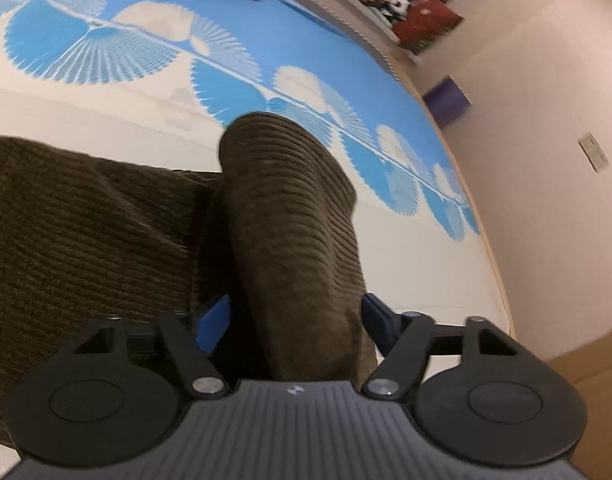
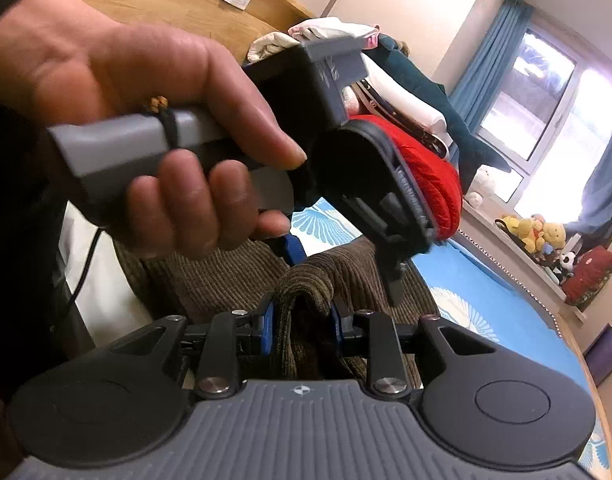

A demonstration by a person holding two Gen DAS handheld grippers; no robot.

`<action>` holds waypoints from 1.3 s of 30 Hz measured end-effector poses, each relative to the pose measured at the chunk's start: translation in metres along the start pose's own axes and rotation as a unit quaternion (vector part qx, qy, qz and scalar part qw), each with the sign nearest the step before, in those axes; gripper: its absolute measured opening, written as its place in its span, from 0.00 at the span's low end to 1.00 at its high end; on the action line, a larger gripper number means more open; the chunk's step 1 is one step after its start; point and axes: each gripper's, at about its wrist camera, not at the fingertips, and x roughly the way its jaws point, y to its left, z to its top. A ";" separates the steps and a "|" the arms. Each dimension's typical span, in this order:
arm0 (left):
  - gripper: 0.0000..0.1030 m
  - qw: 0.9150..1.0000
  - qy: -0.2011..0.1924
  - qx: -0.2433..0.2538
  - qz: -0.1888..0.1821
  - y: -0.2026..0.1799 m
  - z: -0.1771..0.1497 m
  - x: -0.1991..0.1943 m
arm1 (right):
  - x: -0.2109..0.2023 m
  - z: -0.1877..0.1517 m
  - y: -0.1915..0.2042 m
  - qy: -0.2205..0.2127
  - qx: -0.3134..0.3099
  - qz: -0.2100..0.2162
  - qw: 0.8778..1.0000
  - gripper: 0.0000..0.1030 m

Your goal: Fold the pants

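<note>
Brown corduroy pants [image 1: 85,232] spread on a bed with a blue and white fan-print sheet [image 1: 265,40]. Left gripper [image 1: 295,320] clamped on a raised roll of the cloth, blue pads against both sides. Right gripper [image 2: 301,322] pinched tight on a bunched fold. Left hand [image 2: 153,120] wrapped around the other gripper's grey handle. Red bundle [image 2: 430,176] behind.

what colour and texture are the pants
Dark olive-brown, ribbed corduroy pants; clearest in the left wrist view.
</note>
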 end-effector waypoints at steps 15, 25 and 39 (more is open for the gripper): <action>0.18 0.986 -0.016 0.147 0.074 -0.019 -0.006 -0.014 | -0.012 0.007 -0.047 0.061 0.194 0.132 0.970 0.52; 0.17 0.974 -0.025 0.190 0.123 0.046 0.049 -0.124 | -0.009 0.045 -0.140 0.036 0.307 0.162 0.937 0.62; 0.40 0.982 -0.028 -0.023 0.186 0.208 0.052 -0.162 | 0.121 0.030 -0.093 0.172 0.411 0.174 0.878 0.68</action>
